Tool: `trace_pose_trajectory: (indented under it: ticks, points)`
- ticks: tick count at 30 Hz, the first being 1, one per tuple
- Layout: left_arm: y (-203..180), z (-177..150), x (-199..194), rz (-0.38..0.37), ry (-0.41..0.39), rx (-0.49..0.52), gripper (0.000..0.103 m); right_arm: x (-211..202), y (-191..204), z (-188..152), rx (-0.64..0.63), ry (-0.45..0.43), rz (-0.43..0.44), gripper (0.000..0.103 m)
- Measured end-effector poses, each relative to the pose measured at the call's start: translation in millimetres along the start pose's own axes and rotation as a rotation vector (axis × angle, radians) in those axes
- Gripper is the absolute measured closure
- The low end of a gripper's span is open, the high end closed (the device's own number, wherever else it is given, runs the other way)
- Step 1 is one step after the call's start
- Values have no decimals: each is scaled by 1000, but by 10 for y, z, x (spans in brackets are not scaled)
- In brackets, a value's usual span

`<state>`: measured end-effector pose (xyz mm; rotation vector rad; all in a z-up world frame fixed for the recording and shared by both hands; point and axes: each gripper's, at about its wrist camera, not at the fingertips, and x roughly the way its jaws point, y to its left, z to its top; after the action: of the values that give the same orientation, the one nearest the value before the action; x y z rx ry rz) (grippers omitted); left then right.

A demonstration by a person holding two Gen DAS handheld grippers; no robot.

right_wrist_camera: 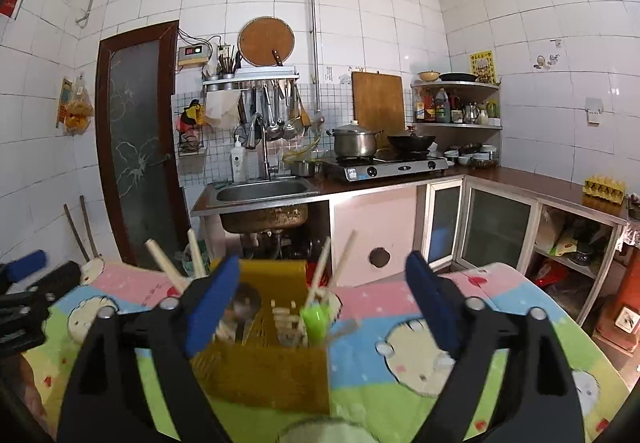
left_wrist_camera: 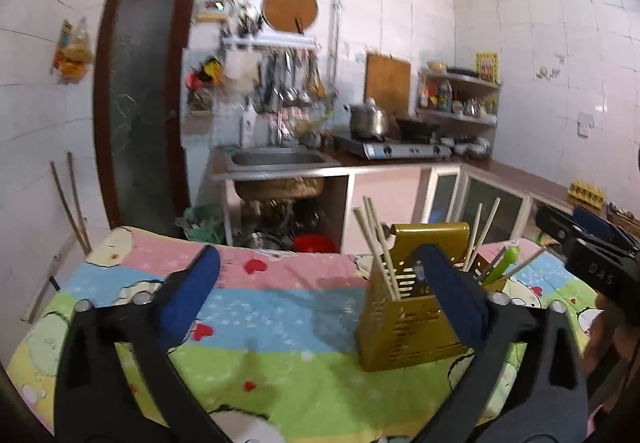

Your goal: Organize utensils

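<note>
Both grippers, left (left_wrist_camera: 320, 283) and right (right_wrist_camera: 322, 299), gape wide, empty. Holder (left_wrist_camera: 412, 327): light, rigid, tippy; chopsticks (left_wrist_camera: 376, 243) slick, so pinch mid-shaft.

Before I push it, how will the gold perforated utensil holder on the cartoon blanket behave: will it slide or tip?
The gold perforated utensil holder probably tips sooner than it slides: it stands tall on a soft cartoon blanket that may bunch up. The pale chopsticks lean loosely and would likely rattle or shift. Its thin slotted walls suggest it is light.
</note>
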<state>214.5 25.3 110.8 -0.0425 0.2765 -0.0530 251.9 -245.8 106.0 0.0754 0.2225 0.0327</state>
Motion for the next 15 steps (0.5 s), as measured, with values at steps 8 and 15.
trace_pose_trajectory:
  ticks: [8, 15]
  points:
    - [-6, -571, -520, -11, 36, 48, 5, -633, -40, -664, -27, 87, 3, 5]
    - [-130, -959, -820, -35, 34, 68, 5, -1024, 73, -1205, -66, 133, 15, 5]
